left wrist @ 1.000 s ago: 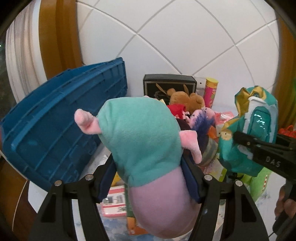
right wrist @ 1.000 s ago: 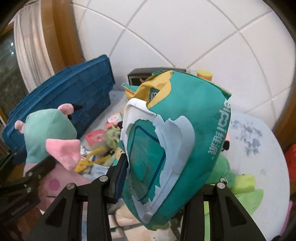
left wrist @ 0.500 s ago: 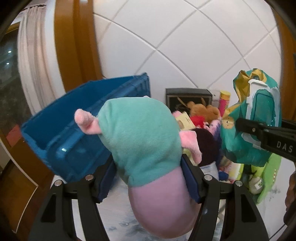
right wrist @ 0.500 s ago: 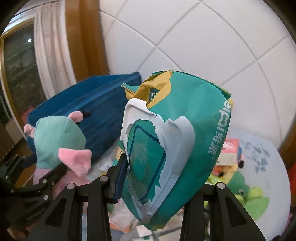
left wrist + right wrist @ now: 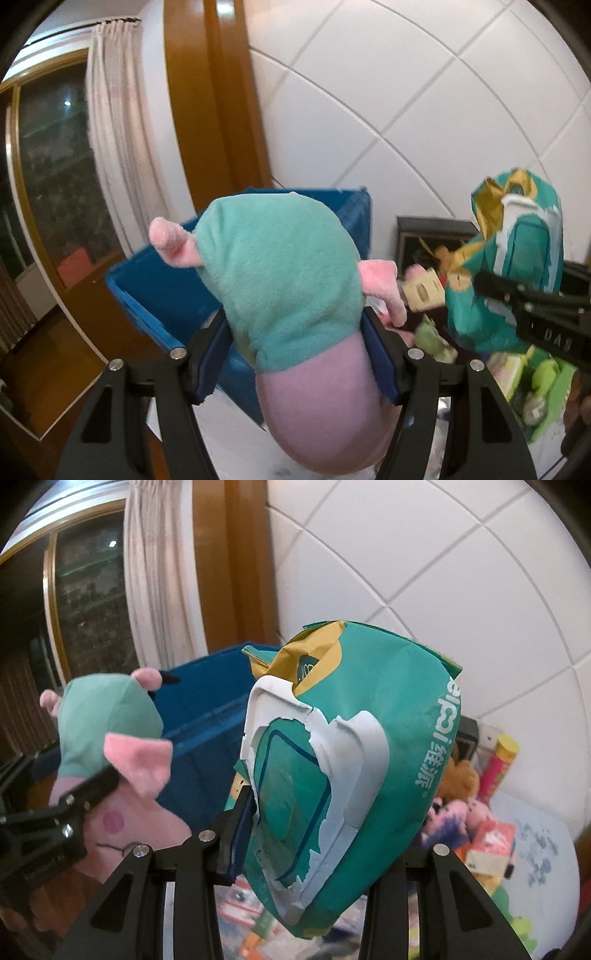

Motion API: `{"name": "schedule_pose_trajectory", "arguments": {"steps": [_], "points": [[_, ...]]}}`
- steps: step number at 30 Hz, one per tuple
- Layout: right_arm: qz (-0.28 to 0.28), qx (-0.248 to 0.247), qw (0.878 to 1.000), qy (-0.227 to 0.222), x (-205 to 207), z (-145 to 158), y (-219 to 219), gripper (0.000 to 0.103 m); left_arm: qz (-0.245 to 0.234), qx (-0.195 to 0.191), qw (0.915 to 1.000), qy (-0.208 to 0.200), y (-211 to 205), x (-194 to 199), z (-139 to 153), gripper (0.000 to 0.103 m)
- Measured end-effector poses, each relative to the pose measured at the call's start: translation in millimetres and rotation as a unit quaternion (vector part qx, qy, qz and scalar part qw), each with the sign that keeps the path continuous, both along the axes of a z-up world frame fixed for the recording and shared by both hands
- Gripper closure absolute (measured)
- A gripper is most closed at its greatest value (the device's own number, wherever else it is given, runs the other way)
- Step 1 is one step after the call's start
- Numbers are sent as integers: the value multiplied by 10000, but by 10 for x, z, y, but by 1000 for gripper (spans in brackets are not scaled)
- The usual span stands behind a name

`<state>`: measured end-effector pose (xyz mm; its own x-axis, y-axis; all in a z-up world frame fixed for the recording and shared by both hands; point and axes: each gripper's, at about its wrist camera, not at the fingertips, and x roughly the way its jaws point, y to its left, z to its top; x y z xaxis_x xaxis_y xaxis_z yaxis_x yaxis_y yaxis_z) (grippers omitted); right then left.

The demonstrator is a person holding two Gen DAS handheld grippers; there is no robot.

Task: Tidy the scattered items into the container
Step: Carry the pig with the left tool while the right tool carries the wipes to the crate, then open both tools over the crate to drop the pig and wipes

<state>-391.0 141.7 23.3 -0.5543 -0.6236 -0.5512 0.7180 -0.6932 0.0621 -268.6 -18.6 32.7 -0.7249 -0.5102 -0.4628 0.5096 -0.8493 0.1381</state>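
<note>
The left claw (image 5: 295,354) is clamped on a soft plush pig toy with a mint-green top and pink body (image 5: 284,280), its blue pads pressed into the toy's sides. The right claw (image 5: 325,834) grips a crumpled teal-green plastic wipes pack with a torn white flap (image 5: 351,760). Both are held up in the air, side by side, the pig to the left of the pack. Just behind them stands the blue ribbed plastic crate (image 5: 155,280), its open top showing. The white marbled surface (image 5: 543,834) below carries a jumble: a brown teddy bear (image 5: 461,775), a small pink fuzzy toy (image 5: 476,808), a yellow-and-pink tube (image 5: 498,764), a black framed box (image 5: 432,232) and green plush (image 5: 546,373). Behind is a white tiled wall (image 5: 424,110), a brown wooden frame (image 5: 210,110), a pale curtain (image 5: 114,129) and a dark window (image 5: 88,590).
</note>
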Motion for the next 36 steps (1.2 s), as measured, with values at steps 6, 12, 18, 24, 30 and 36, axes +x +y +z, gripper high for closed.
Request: {"name": "schedule_pose_trajectory", "arguments": {"steps": [6, 12, 18, 24, 30, 36], "points": [[106, -119, 9998, 134, 3, 119, -482, 65, 221, -136, 9994, 230, -536, 40, 237, 36], [138, -272, 9991, 282, 40, 192, -1288, 65, 254, -196, 9993, 200, -1375, -16, 265, 36], [185, -156, 9995, 182, -19, 120, -2219, 64, 225, -52, 9996, -179, -2309, -281, 81, 36], [46, 333, 9994, -41, -232, -131, -3024, 64, 86, 152, 9975, -680, -2905, -682, -199, 36], [19, 1223, 9904, -649, -509, -578, -3472, 64, -334, 652, 9855, -1532, -3164, -1159, -661, 36], [-135, 1442, 9847, -965, -634, -678, -3547, 64, -250, 627, 9841, -1641, -3262, -1346, -678, 37]]}}
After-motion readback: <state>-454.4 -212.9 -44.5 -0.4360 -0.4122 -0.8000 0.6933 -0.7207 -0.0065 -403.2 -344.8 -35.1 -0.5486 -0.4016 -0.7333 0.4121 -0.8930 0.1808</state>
